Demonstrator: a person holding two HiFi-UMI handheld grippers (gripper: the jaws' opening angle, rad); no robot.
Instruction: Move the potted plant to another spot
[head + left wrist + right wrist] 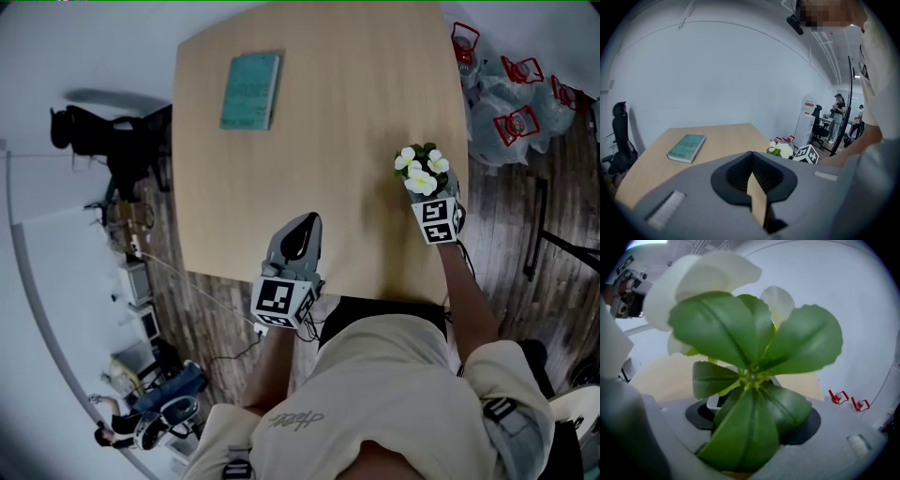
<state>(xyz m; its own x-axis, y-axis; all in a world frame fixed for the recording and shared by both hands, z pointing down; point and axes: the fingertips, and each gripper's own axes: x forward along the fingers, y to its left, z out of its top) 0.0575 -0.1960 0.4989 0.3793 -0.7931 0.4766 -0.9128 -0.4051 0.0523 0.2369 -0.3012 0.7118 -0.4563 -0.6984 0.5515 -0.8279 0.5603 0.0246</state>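
We log the potted plant (424, 172) upright at the table's (328, 141) right edge, already between the wide-open jaws of the right hand-held gripper (431, 199), not visibly clamped; the left hand-held gripper (305, 223), closed and empty, sits well apart.

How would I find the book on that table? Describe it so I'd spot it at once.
Start at the light wooden table. On its far left part, away from the person, lies a thin teal rectangular book, flat and alone. Unlike the white-flowered potted plant at the right edge, it is low, plain and blue-green.
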